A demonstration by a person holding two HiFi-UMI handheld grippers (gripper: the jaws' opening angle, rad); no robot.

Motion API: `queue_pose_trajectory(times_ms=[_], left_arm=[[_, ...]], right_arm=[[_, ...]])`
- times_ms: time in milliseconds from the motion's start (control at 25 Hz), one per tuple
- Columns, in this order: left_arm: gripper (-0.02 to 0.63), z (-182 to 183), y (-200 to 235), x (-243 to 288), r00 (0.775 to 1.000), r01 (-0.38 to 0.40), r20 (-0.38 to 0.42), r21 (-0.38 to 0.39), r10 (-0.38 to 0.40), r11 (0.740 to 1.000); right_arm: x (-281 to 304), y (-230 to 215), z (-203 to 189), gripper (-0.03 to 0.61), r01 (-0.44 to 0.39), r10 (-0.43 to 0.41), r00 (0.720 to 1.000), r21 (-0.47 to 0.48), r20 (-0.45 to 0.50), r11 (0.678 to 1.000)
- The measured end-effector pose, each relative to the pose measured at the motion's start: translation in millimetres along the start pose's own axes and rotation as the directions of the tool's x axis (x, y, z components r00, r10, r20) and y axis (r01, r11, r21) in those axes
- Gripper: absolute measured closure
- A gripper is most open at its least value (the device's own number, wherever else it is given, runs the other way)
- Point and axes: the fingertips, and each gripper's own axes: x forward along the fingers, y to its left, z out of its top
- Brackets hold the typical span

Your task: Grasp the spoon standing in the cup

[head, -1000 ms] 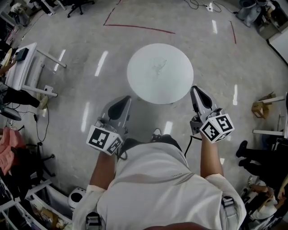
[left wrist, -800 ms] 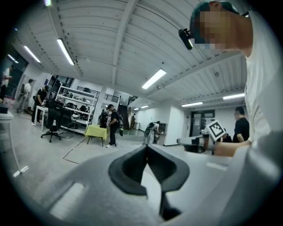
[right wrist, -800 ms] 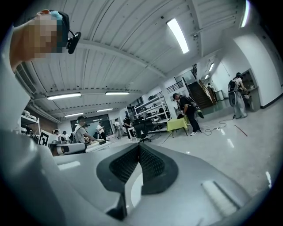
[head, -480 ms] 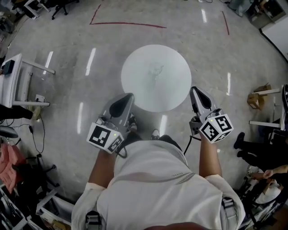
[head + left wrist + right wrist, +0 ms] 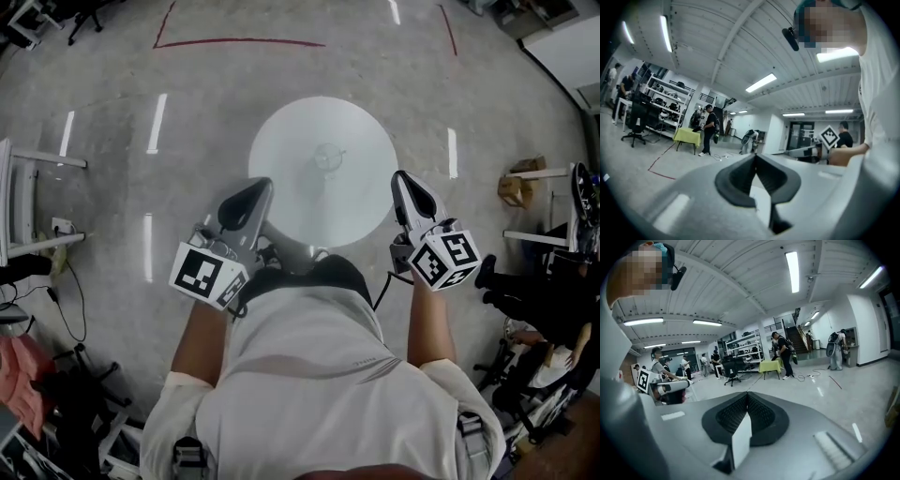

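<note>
In the head view a round white table (image 5: 281, 141) stands in front of the person. Near its middle is a small clear cup (image 5: 328, 157) with a thin spoon in it, too small to make out in detail. My left gripper (image 5: 261, 186) hovers at the table's near left edge, jaws together and empty. At the near right edge my right gripper (image 5: 401, 178) is likewise shut on nothing. Both stay well short of the cup. The left gripper (image 5: 755, 157) and right gripper (image 5: 747, 393) views look out across the room with pads closed; neither shows cup or table.
Red tape lines (image 5: 234, 42) mark the floor beyond the table. A white desk (image 5: 28, 159) stands at the left, a small wooden box (image 5: 514, 190) and seated people at the right. The gripper views show standing people, shelves, an office chair and a yellow-green table (image 5: 769, 365).
The table and cup have come nearer to both grippers in the head view, whose jaw tips now overlap its near edge. Both grippers stay shut and keep their pose.
</note>
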Motion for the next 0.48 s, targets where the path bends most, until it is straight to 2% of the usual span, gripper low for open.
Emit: queue_pose_trajectory(times_ms=[120, 200, 280, 480], left_arm=[[0.614, -7, 4, 17, 1.0, -0.006, -0.026, -0.016, 0.006, 1.0], [0.614, -11, 9, 29, 0.999, -0.019, -0.04, -0.025, 0.018, 1.0], [0.614, -15, 13, 40, 0.998, -0.039, -0.049, -0.036, 0.037, 0.999], [0.614, -30, 16, 58, 0.994, -0.077, -0.083, -0.07, 0.071, 0.995]], right_arm=[[19, -26, -22, 0.571, 0.033, -0.029, 0.99, 0.022, -0.14, 0.999], [36, -41, -39, 0.51, 0.025, -0.018, 0.972, 0.025, -0.236, 0.999], [55, -52, -56, 0.485, 0.004, 0.004, 0.949, 0.025, -0.315, 1.0], [102, -84, -108, 0.477, -0.032, 0.059, 0.881, 0.066, -0.47, 0.997]])
